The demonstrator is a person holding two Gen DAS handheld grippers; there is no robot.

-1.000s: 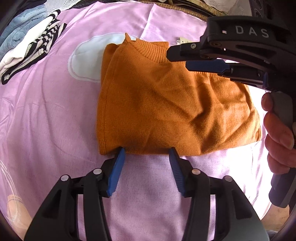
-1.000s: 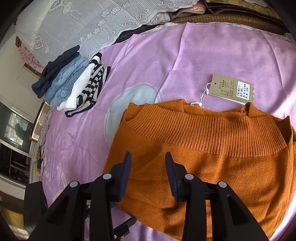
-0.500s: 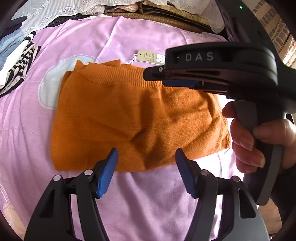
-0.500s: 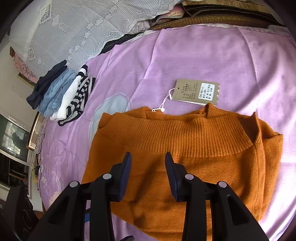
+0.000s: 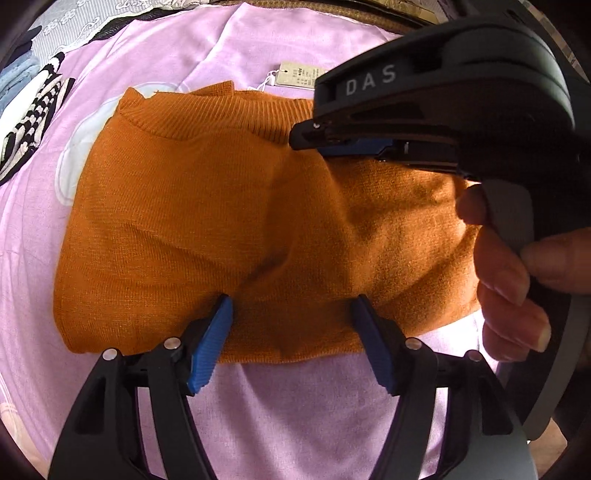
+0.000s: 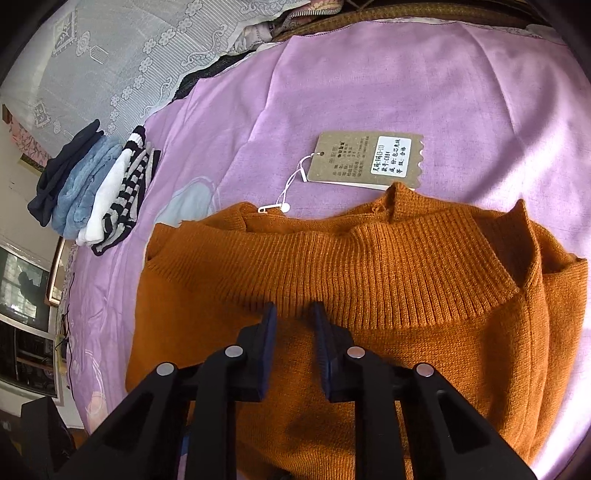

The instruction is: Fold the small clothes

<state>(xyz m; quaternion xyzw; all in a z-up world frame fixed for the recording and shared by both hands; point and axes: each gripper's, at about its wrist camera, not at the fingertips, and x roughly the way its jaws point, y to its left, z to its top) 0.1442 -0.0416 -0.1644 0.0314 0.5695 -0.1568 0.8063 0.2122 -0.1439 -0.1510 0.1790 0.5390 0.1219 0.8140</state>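
An orange knit sweater point(image 5: 229, 221) lies folded on the pink bedsheet point(image 5: 314, 398), ribbed band at the far edge, a cardboard tag point(image 6: 365, 160) on a string beyond it. My left gripper point(image 5: 290, 314) is open, its blue-padded fingertips over the sweater's near hem, nothing between them. My right gripper point(image 6: 293, 317) is open with a narrow gap, low over the sweater point(image 6: 369, 295) just short of the ribbed band. It also shows in the left wrist view point(image 5: 424, 122), held by a hand at the right, above the sweater's right part.
A stack of folded clothes point(image 6: 92, 192), dark blue, light blue, white and black-striped, lies at the sheet's far left. A lace cover point(image 6: 110, 55) and a woven mat edge point(image 6: 406, 16) lie beyond the sheet. A cabinet stands at the far left.
My left gripper moved forward, so its fingertips now overlap the sweater's near hem. My right gripper came lower and closer over the sweater and its fingers narrowed slightly.
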